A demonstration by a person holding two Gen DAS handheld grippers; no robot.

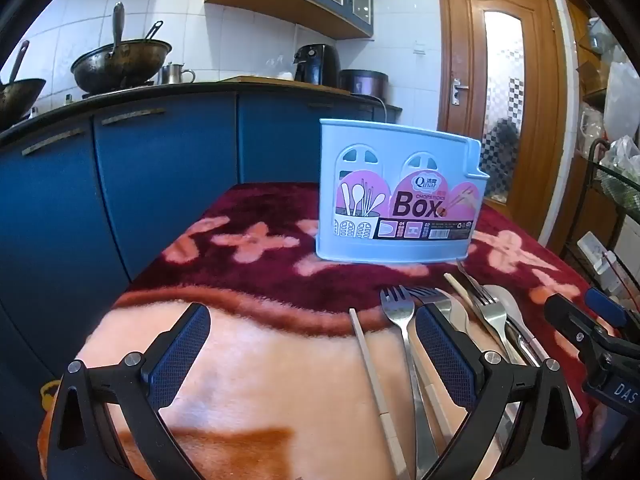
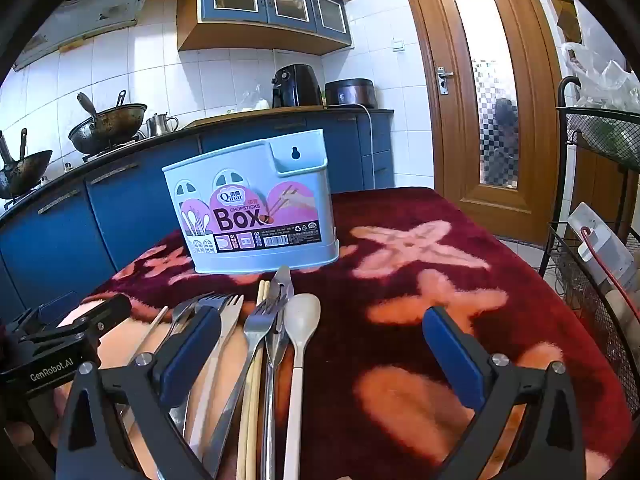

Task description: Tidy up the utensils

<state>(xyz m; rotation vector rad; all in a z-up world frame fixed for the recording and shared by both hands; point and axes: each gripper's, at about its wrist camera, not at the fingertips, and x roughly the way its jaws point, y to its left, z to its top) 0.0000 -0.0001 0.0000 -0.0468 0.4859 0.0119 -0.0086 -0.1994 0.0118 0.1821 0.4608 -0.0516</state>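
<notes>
1. Left wrist view: the left hand-held gripper (image 1: 312, 344) is seen with its jaws spread wide and nothing held between them; only the patterned blanket (image 1: 248, 360) on the surface lies under the gap.
2. Right wrist view: the right hand-held gripper (image 2: 322, 344) is likewise fully spread and empty. The pale spoon (image 2: 301, 320), a fork (image 2: 260, 320) and a pair of chopsticks (image 2: 256, 380) lie within its gap, toward its left finger; no pad touches them.
3. The utensil pile is found just right of the left hand-held gripper's right finger, with one loose chopstick (image 1: 370, 364) and a fork (image 1: 398, 312) inside its gap.
4. The blue chopsticks box (image 2: 256, 204) stands upright ahead of both hand-held grippers, beyond the utensil tips.
5. The first pick is judged to be the step in hand. A single piece at the pile's edge, such as the spoon, is best chosen, so that neighbours are not dragged.
6. The handle should be gripped across its narrow width and near its middle, as the soft blanket may let a thin piece sink or tilt.
</notes>
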